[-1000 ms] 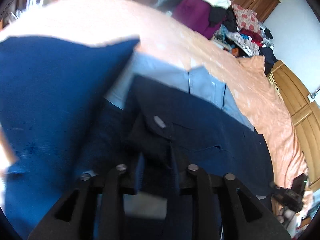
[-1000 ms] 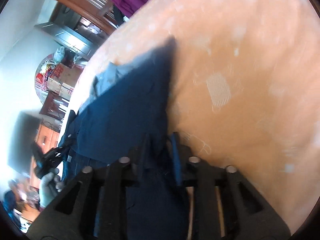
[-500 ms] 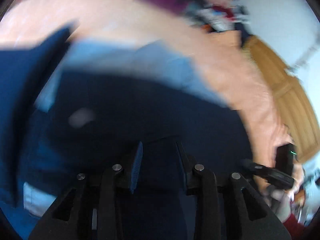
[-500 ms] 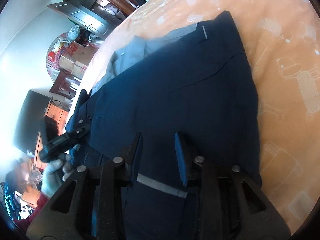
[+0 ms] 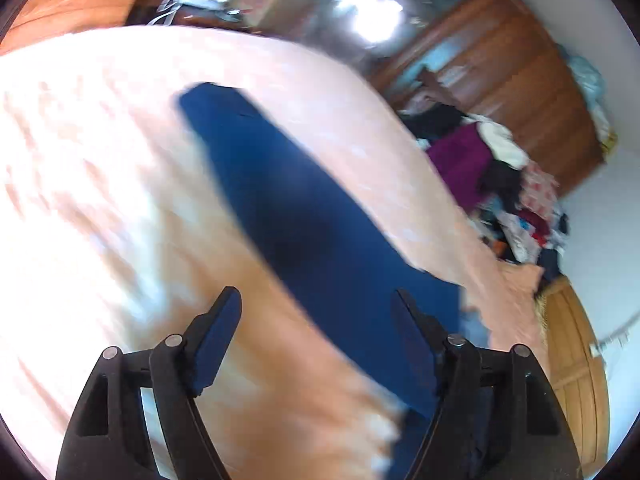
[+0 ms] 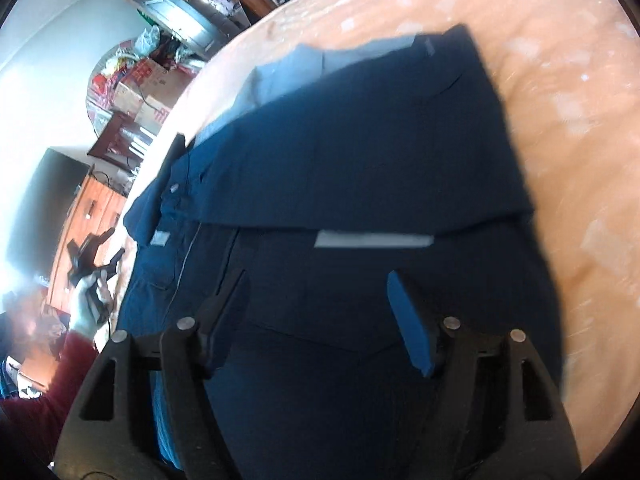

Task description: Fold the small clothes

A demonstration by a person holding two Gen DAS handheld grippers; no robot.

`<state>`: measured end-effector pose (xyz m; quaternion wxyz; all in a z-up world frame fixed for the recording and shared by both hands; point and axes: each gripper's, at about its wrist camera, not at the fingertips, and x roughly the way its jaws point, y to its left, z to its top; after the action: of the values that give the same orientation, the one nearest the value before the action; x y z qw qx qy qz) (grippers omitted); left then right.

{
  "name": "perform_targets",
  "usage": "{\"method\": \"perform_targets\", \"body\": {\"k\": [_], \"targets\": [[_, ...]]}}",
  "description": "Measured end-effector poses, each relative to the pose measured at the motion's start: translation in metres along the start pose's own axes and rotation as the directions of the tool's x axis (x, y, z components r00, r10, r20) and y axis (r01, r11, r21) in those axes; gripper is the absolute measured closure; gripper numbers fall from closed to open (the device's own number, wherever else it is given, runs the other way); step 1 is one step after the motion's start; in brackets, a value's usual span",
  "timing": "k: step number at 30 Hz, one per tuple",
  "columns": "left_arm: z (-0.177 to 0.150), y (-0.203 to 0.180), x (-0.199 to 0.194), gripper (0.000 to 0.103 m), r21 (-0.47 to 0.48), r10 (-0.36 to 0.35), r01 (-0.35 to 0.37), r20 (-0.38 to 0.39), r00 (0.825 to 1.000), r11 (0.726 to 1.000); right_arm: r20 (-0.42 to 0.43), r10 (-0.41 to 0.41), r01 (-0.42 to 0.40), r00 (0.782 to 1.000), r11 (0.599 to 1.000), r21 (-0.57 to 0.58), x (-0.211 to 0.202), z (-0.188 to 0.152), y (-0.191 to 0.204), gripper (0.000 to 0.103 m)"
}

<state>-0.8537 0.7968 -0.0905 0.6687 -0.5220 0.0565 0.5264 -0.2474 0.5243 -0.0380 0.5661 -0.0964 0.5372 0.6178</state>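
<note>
Right gripper released, hovering over folded dark navy cotton shirt lying on peach patterned bed sheet; left gripper released above sheet beside a blue cloth strip. Best to smooth the fold before regrasping. Two grippers, one shirt, one pale blue garment beneath

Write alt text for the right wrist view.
The open right gripper hovers over a folded navy shirt lying on a peach bedsheet, its jaws spread and holding nothing. A pale blue garment peeks out beyond the shirt's far edge, and a gloved hand holds the other gripper at far left.
</note>
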Motion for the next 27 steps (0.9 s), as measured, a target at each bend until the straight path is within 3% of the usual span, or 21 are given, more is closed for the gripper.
{"method": "perform_targets", "body": {"k": [3, 6, 13, 16, 17, 19, 20, 22, 24, 26, 27], "targets": [[0.023, 0.028, 0.023, 0.04, -0.04, -0.013, 0.012, -0.042, 0.999, 0.999, -0.008, -0.009, 0.009, 1.0, 1.0, -0.001, 0.013, 0.005, 0.012, 0.033], [0.041, 0.026, 0.041, 0.043, -0.007, -0.02, 0.02, -0.059, 0.998, 1.0, -0.006, -0.012, 0.012, 1.0, 1.0, -0.003, 0.025, 0.014, 0.023, 0.033], [0.08, 0.049, 0.075, 0.049, -0.029, -0.055, 0.054, -0.022, 0.998, 0.998, -0.023, -0.033, 0.031, 0.999, 0.998, -0.057, 0.051, 0.017, 0.048, 0.03], [0.088, 0.045, 0.084, 0.072, 0.007, -0.024, 0.024, -0.01, 1.0, 1.0, -0.023, -0.021, 0.019, 1.0, 0.998, -0.061, 0.055, 0.019, 0.056, 0.034], [0.095, 0.037, 0.089, 0.089, 0.026, -0.006, 0.006, -0.007, 1.0, 1.0, -0.019, -0.015, 0.013, 1.0, 0.998, -0.064, 0.055, 0.02, 0.059, 0.037], [0.096, 0.018, 0.086, 0.095, 0.104, 0.007, -0.008, 0.006, 1.0, 0.995, -0.001, 0.01, -0.01, 1.0, 0.997, -0.076, 0.052, 0.022, 0.067, 0.054], [0.094, 0.006, 0.082, 0.095, 0.132, -0.023, 0.021, 0.012, 1.0, 0.991, 0.013, 0.024, -0.023, 1.0, 0.996, -0.082, 0.049, 0.024, 0.071, 0.055], [0.084, -0.041, 0.067, 0.095, 0.218, -0.128, 0.119, 0.026, 0.991, 0.969, 0.031, 0.049, -0.046, 0.998, 0.996, -0.082, 0.043, 0.028, 0.074, 0.055], [0.06, -0.105, 0.05, 0.095, 0.305, -0.282, 0.269, -0.001, 0.959, 0.913, 0.051, 0.071, -0.067, 0.996, 0.995, -0.073, 0.036, 0.032, 0.074, 0.055], [0.024, -0.165, 0.038, 0.095, 0.401, -0.398, 0.389, -0.064, 0.915, 0.83, 0.074, 0.085, -0.08, 0.994, 0.995, -0.06, 0.029, 0.035, 0.071, 0.055], [0.003, -0.192, 0.037, 0.087, 0.429, -0.444, 0.446, -0.112, 0.889, 0.785, 0.085, 0.092, -0.088, 0.992, 0.995, -0.051, 0.025, 0.036, 0.067, 0.055]]}}
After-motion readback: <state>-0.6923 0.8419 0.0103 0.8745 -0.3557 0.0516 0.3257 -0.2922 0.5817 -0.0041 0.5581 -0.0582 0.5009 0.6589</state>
